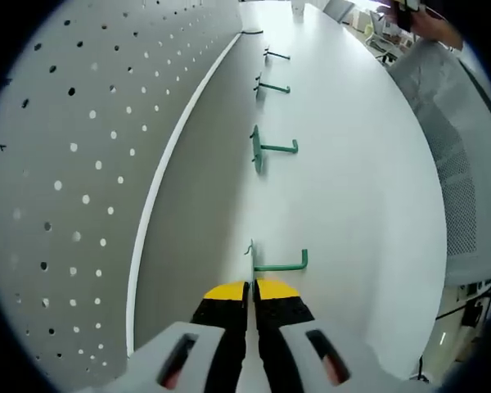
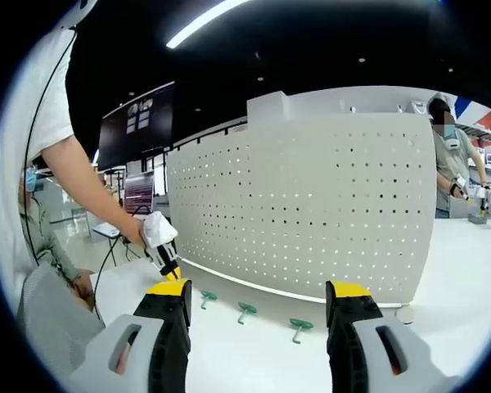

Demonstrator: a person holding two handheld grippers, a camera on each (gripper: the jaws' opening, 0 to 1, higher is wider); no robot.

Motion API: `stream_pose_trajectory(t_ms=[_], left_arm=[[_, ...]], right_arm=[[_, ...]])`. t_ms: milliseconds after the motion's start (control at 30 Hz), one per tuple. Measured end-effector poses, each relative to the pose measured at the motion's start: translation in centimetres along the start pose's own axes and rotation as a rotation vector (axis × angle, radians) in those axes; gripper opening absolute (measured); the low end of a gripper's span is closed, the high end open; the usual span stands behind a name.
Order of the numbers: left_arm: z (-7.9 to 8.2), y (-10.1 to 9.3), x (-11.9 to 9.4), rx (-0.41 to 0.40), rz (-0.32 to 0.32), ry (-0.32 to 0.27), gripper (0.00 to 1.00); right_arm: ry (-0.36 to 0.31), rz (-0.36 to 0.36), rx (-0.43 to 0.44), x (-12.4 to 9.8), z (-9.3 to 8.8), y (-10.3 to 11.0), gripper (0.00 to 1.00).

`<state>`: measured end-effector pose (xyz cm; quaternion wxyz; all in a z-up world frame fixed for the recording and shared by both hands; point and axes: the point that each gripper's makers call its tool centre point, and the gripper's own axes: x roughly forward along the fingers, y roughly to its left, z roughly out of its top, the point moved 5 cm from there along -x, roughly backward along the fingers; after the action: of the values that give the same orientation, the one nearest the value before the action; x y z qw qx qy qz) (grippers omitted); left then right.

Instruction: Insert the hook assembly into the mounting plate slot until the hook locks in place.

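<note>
In the left gripper view, my left gripper [image 1: 251,288] has its jaws pressed together with nothing between them. Just past the yellow tips lies the nearest green hook [image 1: 280,262] on the white table [image 1: 352,188]. I can't tell if the tips touch it. Three more hooks lie in a row going far: one [image 1: 270,149], then another [image 1: 272,86], then a dark one [image 1: 276,56]. The white pegboard [image 1: 82,164] stands along the left, right beside the row.

In the right gripper view, my right gripper [image 2: 259,296] has its jaws wide apart, holding nothing. Here I see the pegboard [image 2: 311,205] from the front, with three hooks [image 2: 246,309] lying on the table near its foot. My left gripper [image 2: 170,268] comes in from the left, pointing down at the table. A person [image 2: 452,160] stands far off on the right.
</note>
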<state>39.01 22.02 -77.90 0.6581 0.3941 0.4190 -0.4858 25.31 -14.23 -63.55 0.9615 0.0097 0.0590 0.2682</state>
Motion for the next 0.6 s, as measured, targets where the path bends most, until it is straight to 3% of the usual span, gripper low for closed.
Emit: stream_pose_trajectory(t_ms=[233,600], left_arm=[[0.2,0.4,-0.7,-0.08,0.044,-0.06,0.03],[1.3,-0.2,-1.6,-0.143,0.121,-0.141,0.02]], right_arm=[[0.005,0.004,-0.005,0.1,-0.1,0.1,0.64],[0.007,0.015,-0.011,0.1,0.0,0.2,0.64]])
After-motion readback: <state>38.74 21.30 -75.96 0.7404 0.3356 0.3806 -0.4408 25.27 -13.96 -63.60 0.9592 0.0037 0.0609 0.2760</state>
